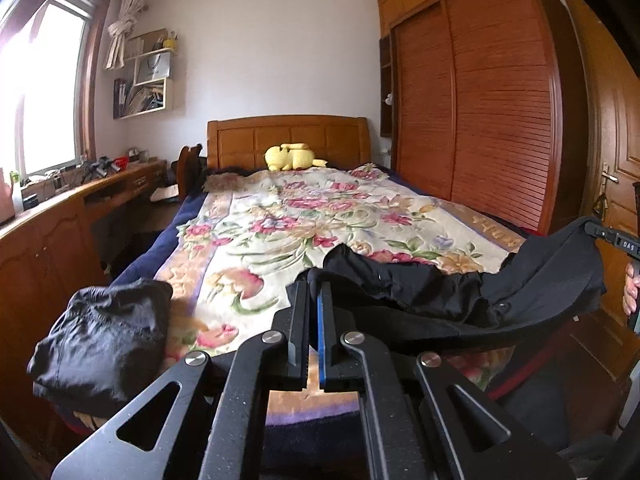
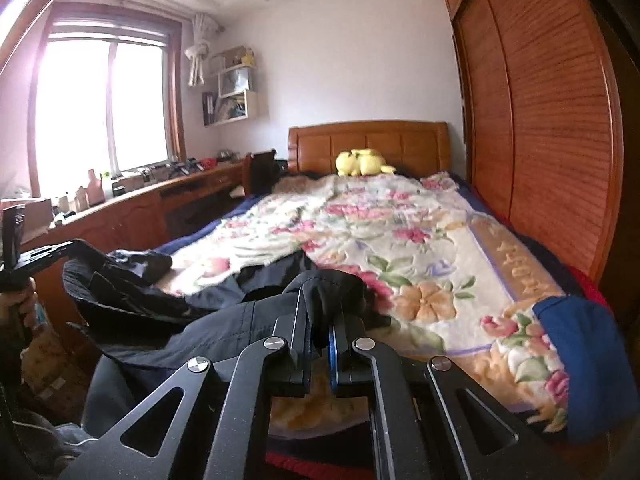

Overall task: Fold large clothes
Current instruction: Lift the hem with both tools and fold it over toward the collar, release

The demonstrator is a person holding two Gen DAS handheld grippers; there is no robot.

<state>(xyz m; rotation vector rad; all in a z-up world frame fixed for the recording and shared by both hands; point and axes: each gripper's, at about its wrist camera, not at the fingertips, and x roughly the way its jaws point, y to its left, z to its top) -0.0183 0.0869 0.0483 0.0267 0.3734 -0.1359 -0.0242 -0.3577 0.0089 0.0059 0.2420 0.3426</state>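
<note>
A large black garment (image 1: 448, 296) is stretched between my two grippers over the foot of a bed with a floral blanket (image 1: 304, 216). My left gripper (image 1: 314, 280) is shut on one edge of it. My right gripper (image 2: 320, 300) is shut on another bunched edge of the black garment (image 2: 224, 320). In the left wrist view the right gripper (image 1: 592, 226) shows at the far right, holding the cloth up. In the right wrist view the left gripper (image 2: 68, 250) shows at the far left. Part of the garment hangs off the bed's foot.
A second crumpled black garment (image 1: 104, 336) lies on the bed's near left corner. A yellow plush toy (image 1: 290, 157) sits by the wooden headboard (image 1: 288, 136). A louvred wardrobe (image 1: 480, 100) stands right, a cluttered desk (image 1: 100, 188) left, a door (image 1: 616, 160) far right.
</note>
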